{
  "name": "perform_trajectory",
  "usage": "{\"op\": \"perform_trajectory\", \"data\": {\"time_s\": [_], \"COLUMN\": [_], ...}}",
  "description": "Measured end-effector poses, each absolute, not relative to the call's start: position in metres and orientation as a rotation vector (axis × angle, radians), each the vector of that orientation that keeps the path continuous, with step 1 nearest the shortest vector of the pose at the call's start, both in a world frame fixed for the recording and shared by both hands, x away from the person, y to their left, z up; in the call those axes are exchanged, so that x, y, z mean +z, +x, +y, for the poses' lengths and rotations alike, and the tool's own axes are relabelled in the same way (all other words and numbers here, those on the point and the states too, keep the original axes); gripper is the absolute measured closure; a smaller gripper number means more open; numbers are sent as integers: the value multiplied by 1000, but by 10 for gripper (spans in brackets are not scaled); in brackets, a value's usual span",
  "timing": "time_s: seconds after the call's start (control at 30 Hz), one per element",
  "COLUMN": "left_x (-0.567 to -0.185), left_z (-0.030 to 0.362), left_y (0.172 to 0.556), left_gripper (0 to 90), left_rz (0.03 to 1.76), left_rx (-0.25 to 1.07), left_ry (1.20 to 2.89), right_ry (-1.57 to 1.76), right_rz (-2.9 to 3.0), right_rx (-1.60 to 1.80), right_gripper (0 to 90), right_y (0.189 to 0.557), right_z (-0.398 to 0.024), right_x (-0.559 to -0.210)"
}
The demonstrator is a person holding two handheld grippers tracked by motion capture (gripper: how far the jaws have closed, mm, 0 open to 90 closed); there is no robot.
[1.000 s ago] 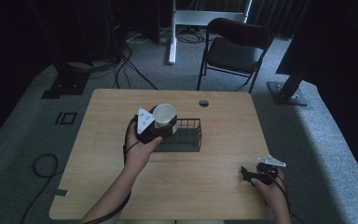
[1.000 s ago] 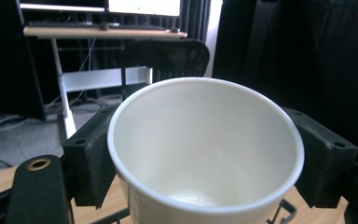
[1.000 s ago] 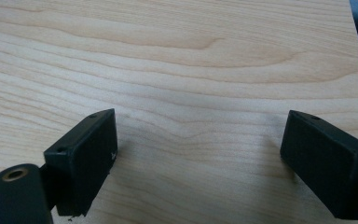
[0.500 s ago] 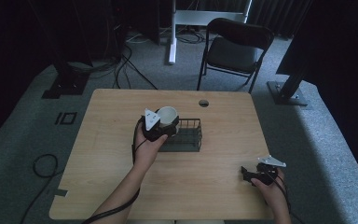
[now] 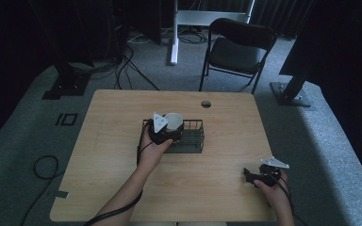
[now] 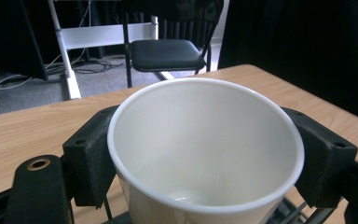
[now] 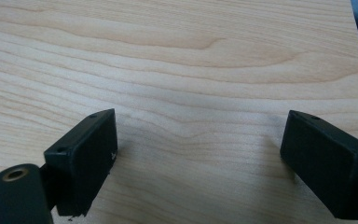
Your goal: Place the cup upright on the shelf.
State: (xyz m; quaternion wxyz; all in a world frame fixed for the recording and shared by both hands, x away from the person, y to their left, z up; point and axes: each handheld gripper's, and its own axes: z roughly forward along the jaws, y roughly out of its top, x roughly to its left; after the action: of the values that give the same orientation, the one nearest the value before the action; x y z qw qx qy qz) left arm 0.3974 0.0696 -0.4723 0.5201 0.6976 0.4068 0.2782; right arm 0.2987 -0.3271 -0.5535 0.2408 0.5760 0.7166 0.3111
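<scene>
White cup (image 5: 173, 122), now lower over the wire basket (image 5: 194, 136), clamped between left gripper (image 5: 166, 132) fingers.

My high view looked down on the table (image 5: 122, 141); both gripper views sat close above that same tabletop.

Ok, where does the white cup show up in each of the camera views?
High view: the white cup is at the table's middle, over the left end of the black wire basket, clamped by the left gripper.
Left gripper view: the cup takes up the centre, between the two black jaws.
Right gripper view: not in it; bare tabletop between open jaws.
Shared landmark: the black folding chair beyond the table, also in the left gripper view.
</scene>
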Motion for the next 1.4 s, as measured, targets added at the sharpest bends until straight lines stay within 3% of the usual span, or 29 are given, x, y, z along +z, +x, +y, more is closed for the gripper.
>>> {"op": "perform_trajectory", "data": {"time_s": [0.4,0.6,1.4], "left_x": [-473,-467,-441], "left_z": [66,66,102], "left_y": [398,397,366], "left_gripper": [199,108,107], "left_rz": [949,938,952], "left_rx": [669,669,692], "left_ry": [1710,1731,1724], "right_ry": [1576,1575,1570], "right_rz": [1960,1961,1965], "right_rx": [851,851,851], "right_gripper": [106,106,106], "right_y": [299,299,299], "right_z": [-327,-327,-327], "right_x": [-553,-553,-554]}}
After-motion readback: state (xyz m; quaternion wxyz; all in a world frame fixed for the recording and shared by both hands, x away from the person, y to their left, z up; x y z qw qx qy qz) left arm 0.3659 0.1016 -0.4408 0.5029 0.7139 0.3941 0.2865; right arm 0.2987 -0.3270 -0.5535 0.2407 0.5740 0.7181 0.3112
